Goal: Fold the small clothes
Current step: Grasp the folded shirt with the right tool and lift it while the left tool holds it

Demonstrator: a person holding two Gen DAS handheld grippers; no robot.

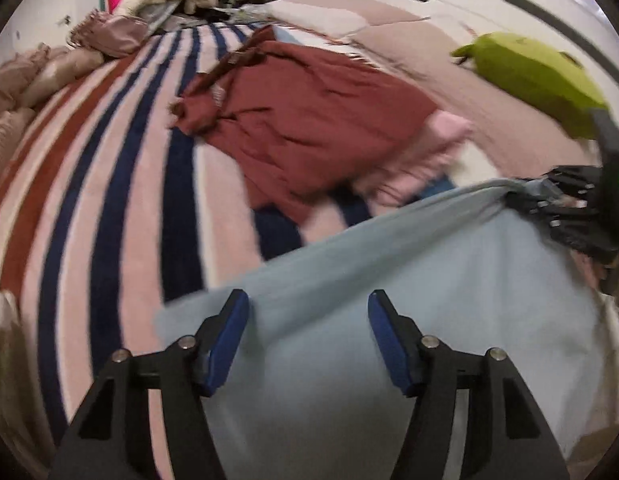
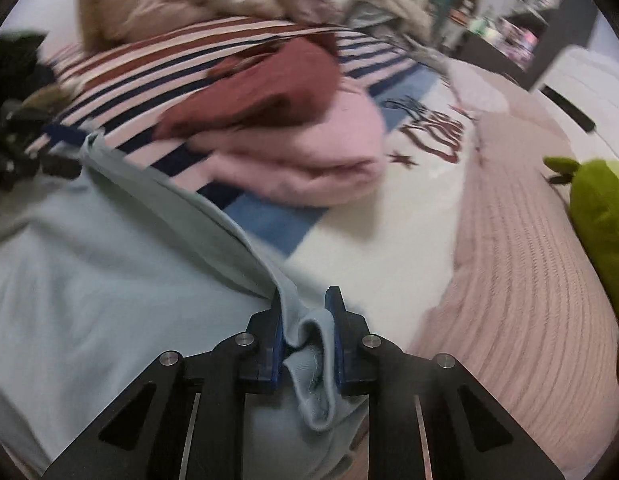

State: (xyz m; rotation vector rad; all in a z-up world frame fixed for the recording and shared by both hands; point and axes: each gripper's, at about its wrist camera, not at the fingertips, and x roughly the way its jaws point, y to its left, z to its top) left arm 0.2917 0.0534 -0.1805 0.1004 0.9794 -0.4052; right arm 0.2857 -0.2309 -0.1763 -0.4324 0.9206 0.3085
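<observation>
Two grippers over my pale blue garment on the bed: left gripper fingers apart above it, right gripper fingers clamped on its bunched edge; maroon garment beyond.

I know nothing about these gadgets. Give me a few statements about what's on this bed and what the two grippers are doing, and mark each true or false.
1. The right gripper is pinching a fold of the light blue garment. True.
2. The left gripper is clamped shut on the dark red garment. False: its jaws stand open above the light blue garment, and the dark red one lies farther off on the striped blanket.
3. The dark red garment lies partly on a folded pink garment. True.
4. The green cushion sits on top of the light blue garment. False: it lies apart, off to the side.
</observation>
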